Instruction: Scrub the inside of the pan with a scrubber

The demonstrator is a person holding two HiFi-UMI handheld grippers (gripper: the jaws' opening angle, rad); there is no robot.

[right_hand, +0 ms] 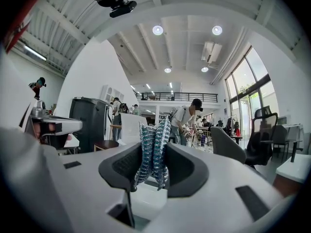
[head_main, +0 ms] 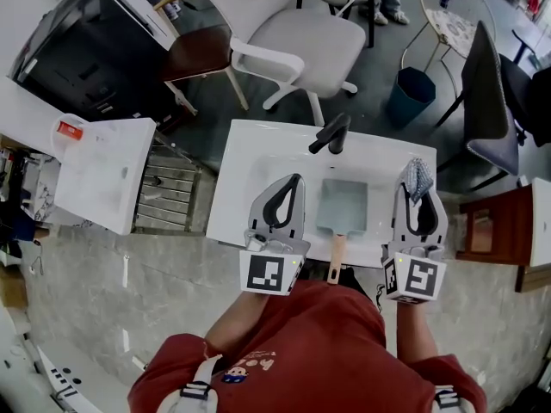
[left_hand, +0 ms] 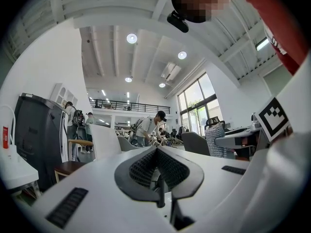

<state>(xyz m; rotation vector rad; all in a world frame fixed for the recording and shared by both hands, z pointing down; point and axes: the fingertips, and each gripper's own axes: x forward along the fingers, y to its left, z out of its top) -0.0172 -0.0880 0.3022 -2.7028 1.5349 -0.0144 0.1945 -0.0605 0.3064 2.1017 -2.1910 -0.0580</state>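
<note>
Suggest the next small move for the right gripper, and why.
Probably swing the right gripper left and down onto the pan. It is shut on the scrubber but sits to the pan's right, and the pan lies untouched in the sink. The left gripper is shut and empty.

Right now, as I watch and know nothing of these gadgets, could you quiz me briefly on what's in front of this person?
1. True or false: the pan lies in the sink with its wooden handle toward the person.
2. Which gripper holds the scrubber? A) the left one B) the right one C) neither
3. Fill in: the left gripper has its jaws ___, with nothing between them.

Key: 1 true. 2 B: the right gripper is shut on it. 3 together.
</note>
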